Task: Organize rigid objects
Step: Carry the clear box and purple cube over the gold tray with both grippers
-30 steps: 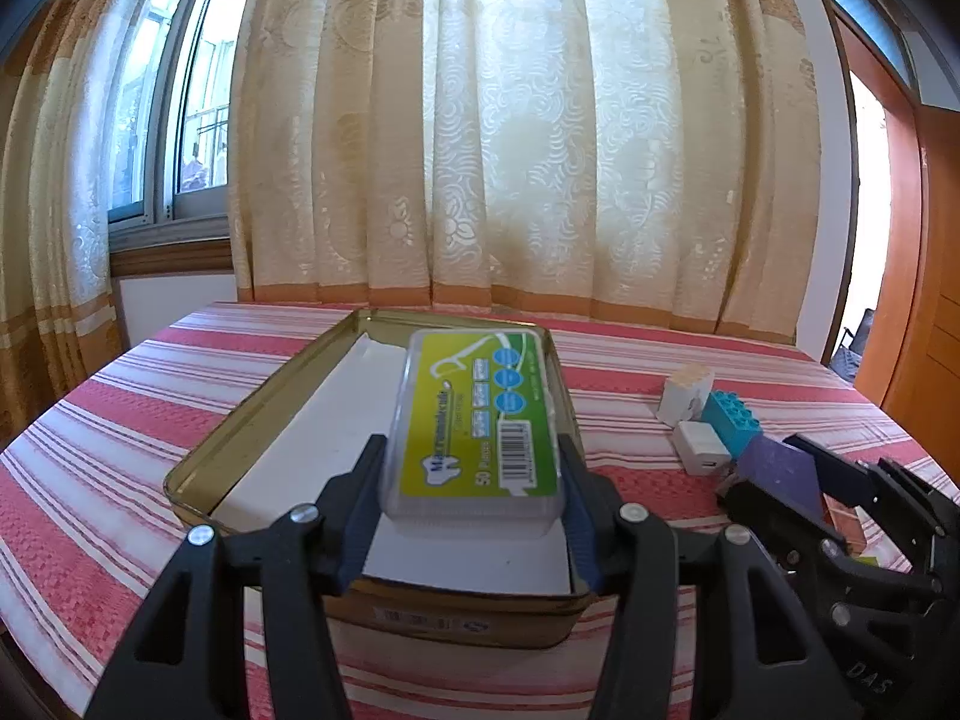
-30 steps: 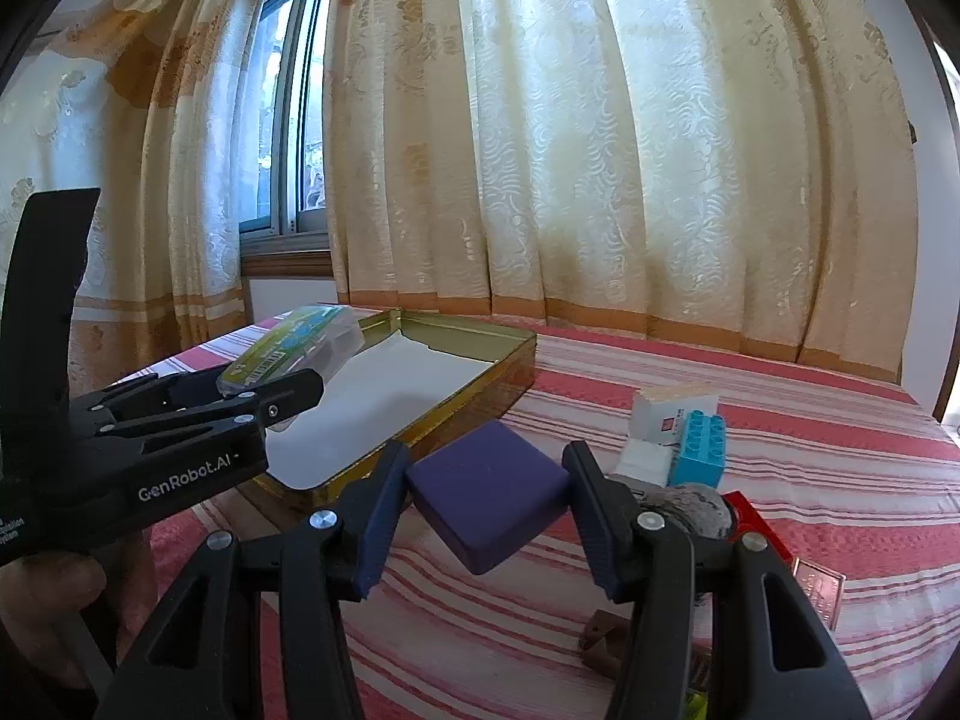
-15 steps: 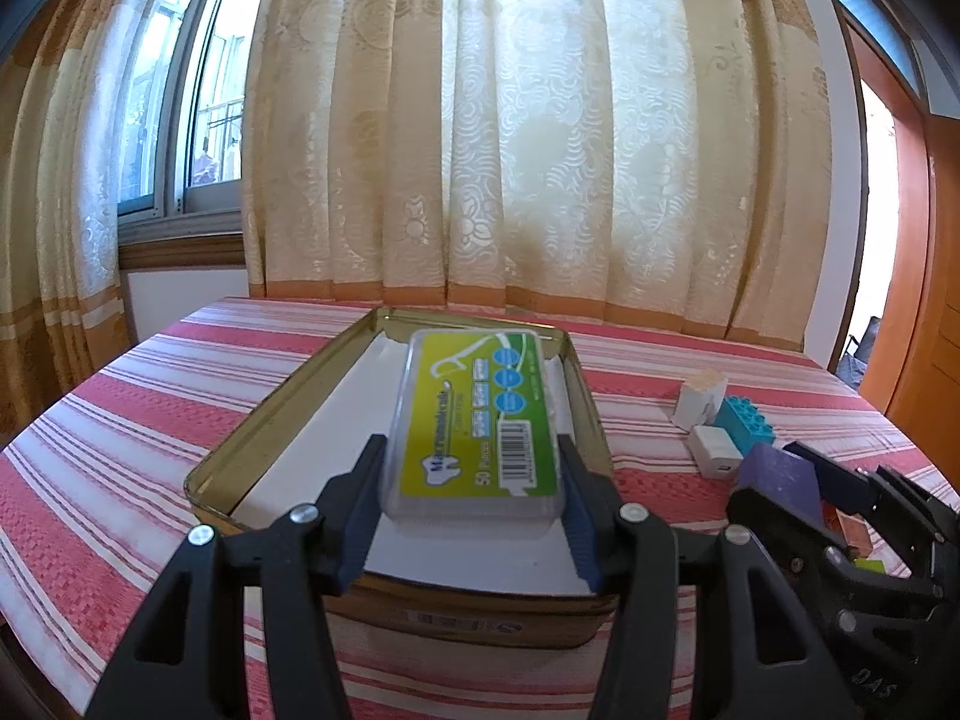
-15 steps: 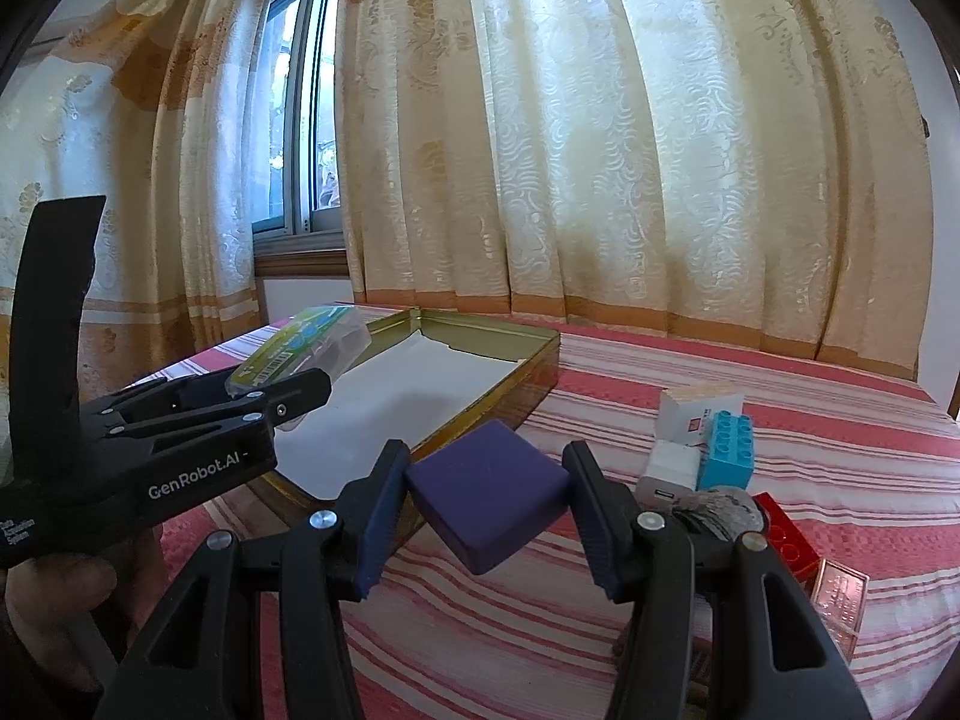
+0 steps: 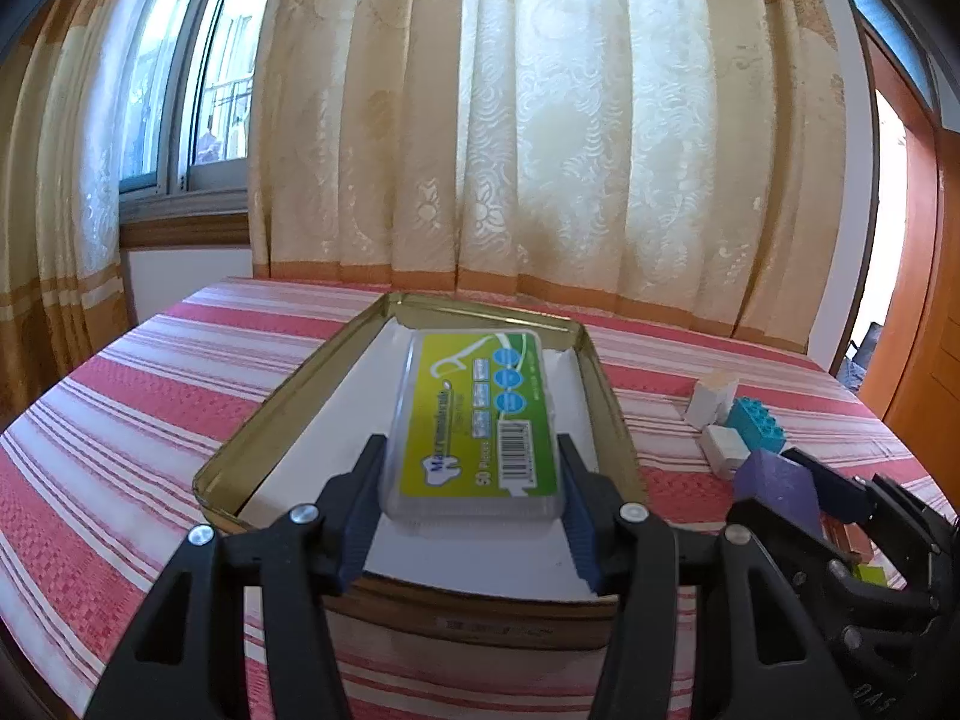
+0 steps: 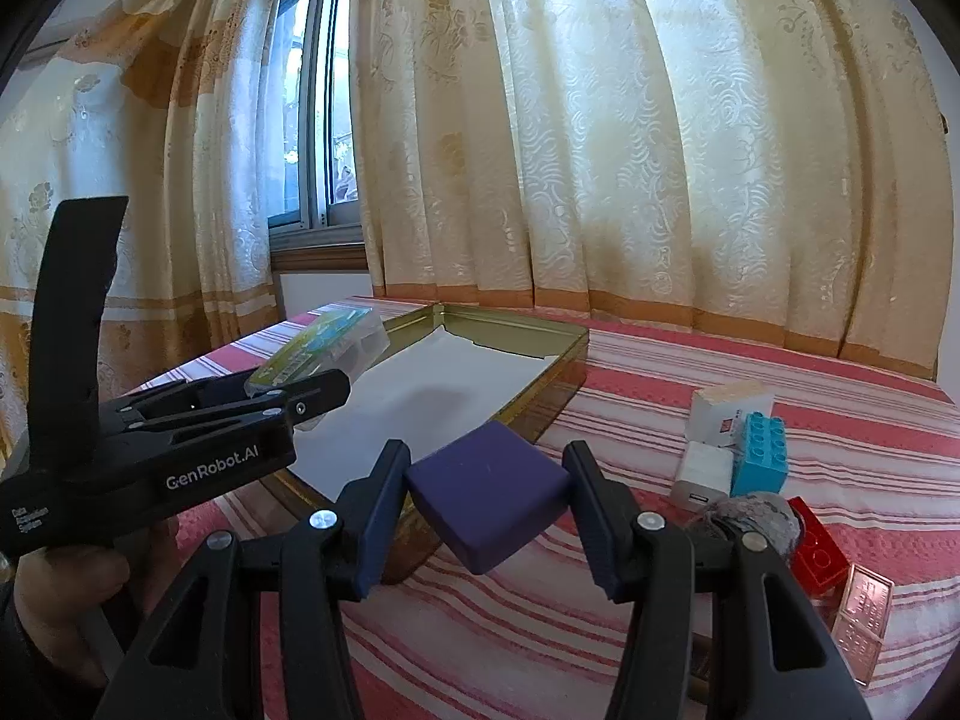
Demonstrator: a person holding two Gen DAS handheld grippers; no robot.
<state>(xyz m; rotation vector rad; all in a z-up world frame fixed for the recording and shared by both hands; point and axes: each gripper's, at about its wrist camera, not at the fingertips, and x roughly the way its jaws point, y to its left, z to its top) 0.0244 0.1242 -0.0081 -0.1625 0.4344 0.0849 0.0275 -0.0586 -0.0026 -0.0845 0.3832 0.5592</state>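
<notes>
Floss box gripped above gold tin; purple block gripped.

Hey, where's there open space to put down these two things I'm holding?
The white floor of the gold tin looks bare under the floss box. Striped cloth left of the tin is free too. It's crowded right of the tin: white boxes, teal brick, red brick, near the purple block.

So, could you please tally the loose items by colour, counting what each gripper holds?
Green-labelled: 1, floss-pick box
Purple: 1, block
White: 2, box, charger
Teal: 1, brick
Red: 1, brick
Grey: 1, stone
Copper: 1, bar
Total: 8
</notes>
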